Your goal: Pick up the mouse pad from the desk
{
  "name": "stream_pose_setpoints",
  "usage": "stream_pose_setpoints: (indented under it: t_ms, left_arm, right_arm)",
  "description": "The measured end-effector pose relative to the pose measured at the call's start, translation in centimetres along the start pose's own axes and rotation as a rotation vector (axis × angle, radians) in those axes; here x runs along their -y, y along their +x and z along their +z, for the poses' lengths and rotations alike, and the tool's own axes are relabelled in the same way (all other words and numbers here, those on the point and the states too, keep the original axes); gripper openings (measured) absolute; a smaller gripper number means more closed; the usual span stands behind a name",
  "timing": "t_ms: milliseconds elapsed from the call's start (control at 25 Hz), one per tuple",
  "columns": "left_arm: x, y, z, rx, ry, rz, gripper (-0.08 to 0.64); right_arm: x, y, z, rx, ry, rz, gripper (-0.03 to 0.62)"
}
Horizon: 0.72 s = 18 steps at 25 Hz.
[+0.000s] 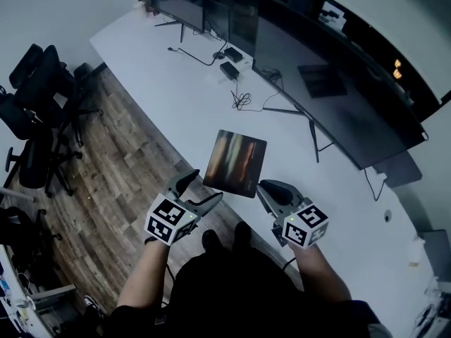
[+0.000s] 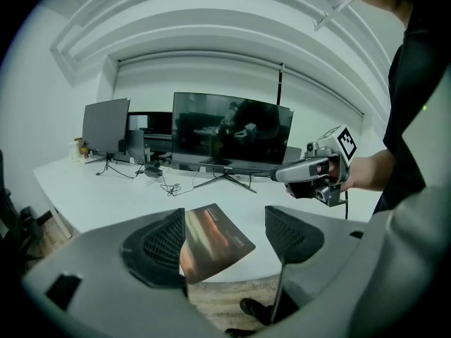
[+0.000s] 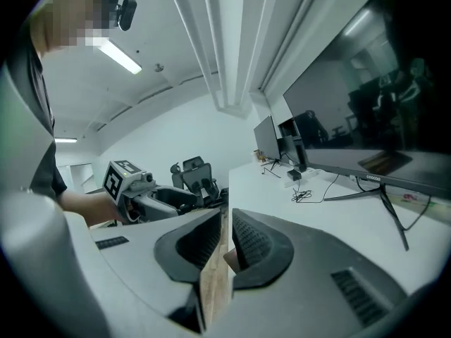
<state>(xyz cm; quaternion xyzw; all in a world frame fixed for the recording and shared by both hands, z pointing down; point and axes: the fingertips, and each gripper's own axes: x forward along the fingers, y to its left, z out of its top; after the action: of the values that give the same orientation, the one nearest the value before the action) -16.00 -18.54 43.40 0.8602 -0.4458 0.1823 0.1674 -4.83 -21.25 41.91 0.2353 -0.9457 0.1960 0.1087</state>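
The mouse pad [image 1: 236, 163], dark with a reddish sheen, lies at the desk's [image 1: 176, 83] front edge, and its near side juts past that edge. My left gripper [image 1: 206, 187] is open at the pad's near left corner. In the left gripper view the pad [image 2: 218, 239] shows between the wide-apart jaws of that gripper [image 2: 225, 231], partly hidden behind the left one. My right gripper [image 1: 264, 189] is by the near right corner. In the right gripper view this gripper [image 3: 227, 234] has only a narrow gap, with floor and a small brown bit in it. Nothing is visibly pinched.
Two monitors [image 1: 232, 20] on stands, a big curved screen [image 1: 331, 97], a black adapter [image 1: 230, 70] and loose cables [image 1: 242, 101] sit at the desk's far side. Office chairs [image 1: 35, 111] stand on the wooden floor [image 1: 120, 174] to the left. The person's shoes [image 1: 225, 239] are below the edge.
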Motion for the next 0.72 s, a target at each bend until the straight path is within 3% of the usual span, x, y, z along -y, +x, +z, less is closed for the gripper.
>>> stream_pose_setpoints:
  t_ms: [160, 360, 720]
  left_arm:
    - [0.1, -0.3, -0.1, 0.006, 0.06, -0.059, 0.341]
    - [0.2, 0.4, -0.6, 0.014, 0.083, -0.125, 0.368]
    - [-0.8, 6.5, -3.0, -0.06, 0.113, -0.175, 0.411]
  right_arm:
    - [-0.8, 0.0, 0.1, 0.023, 0.006, -0.071, 0.064]
    - [-1.6, -0.8, -0.7, 0.04, 0.02, -0.148, 0.075]
    - [2.0, -0.7, -4.7, 0.001, 0.1, -0.214, 0.091]
